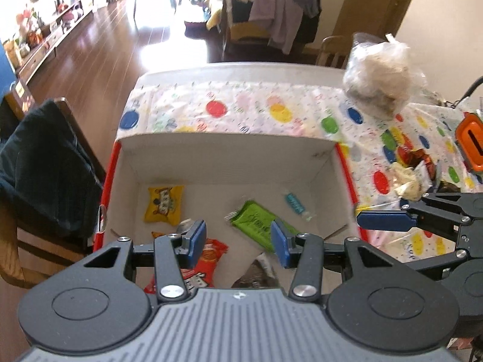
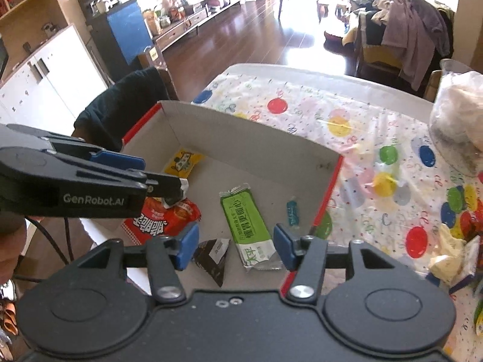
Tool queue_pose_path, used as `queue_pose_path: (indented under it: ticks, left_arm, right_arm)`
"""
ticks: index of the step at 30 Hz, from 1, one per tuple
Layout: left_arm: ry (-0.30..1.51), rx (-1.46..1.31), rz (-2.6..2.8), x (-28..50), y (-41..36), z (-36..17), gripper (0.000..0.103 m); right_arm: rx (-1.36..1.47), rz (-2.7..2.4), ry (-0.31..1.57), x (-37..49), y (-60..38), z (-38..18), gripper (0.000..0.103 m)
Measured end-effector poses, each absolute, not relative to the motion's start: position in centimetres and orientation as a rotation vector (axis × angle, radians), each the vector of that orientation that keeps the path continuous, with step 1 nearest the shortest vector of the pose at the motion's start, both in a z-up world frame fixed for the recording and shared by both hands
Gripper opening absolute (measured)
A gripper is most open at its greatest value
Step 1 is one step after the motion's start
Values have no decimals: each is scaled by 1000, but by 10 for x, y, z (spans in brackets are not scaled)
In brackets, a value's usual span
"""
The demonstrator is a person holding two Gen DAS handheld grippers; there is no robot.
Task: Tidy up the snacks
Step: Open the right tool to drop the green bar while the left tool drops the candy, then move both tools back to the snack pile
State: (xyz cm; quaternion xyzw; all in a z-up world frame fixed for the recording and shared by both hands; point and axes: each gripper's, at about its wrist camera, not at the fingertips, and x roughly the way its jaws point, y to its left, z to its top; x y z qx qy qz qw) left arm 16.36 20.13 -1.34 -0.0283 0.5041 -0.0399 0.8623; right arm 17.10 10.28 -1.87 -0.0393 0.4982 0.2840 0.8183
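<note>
A white cardboard box (image 1: 226,150) (image 2: 241,138) with red outer sides sits on the dotted tablecloth. Inside lie a yellow packet (image 1: 164,203) (image 2: 182,163), a green packet (image 1: 258,223) (image 2: 247,226), a small blue candy (image 1: 294,202) (image 2: 292,211), a red packet (image 1: 208,259) (image 2: 163,220) and a dark triangular packet (image 1: 256,274) (image 2: 214,256). My left gripper (image 1: 238,238) hangs open over the box's near side, nothing between its pads; a silvery wrapper (image 2: 176,194) shows by its tip. My right gripper (image 2: 235,246) is open above the dark and green packets, holding nothing.
More loose snacks (image 1: 413,169) (image 2: 452,241) are piled on the table right of the box. A clear plastic bag (image 1: 380,72) (image 2: 459,120) stands at the far right. A chair draped in dark cloth (image 1: 45,166) (image 2: 120,111) is left of the table. An orange object (image 1: 471,141) sits at the right edge.
</note>
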Motion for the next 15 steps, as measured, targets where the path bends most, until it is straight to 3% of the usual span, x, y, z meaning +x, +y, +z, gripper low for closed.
queue_pose_path:
  ticks: [9, 10, 13, 15]
  left_arm:
    - [965, -32, -132, 143, 160, 12, 46]
    - [958, -35, -139, 141, 154, 14, 46]
    - [930, -36, -154, 136, 138, 19, 59]
    - [908, -20, -167, 133, 124, 22, 62]
  right_arm:
    - [-23, 608, 989, 154, 54, 3, 64]
    - [-12, 610, 981, 151, 47, 5, 69]
    - [10, 605, 950, 144, 24, 9, 76]
    - [23, 599, 940, 141, 8, 10, 77]
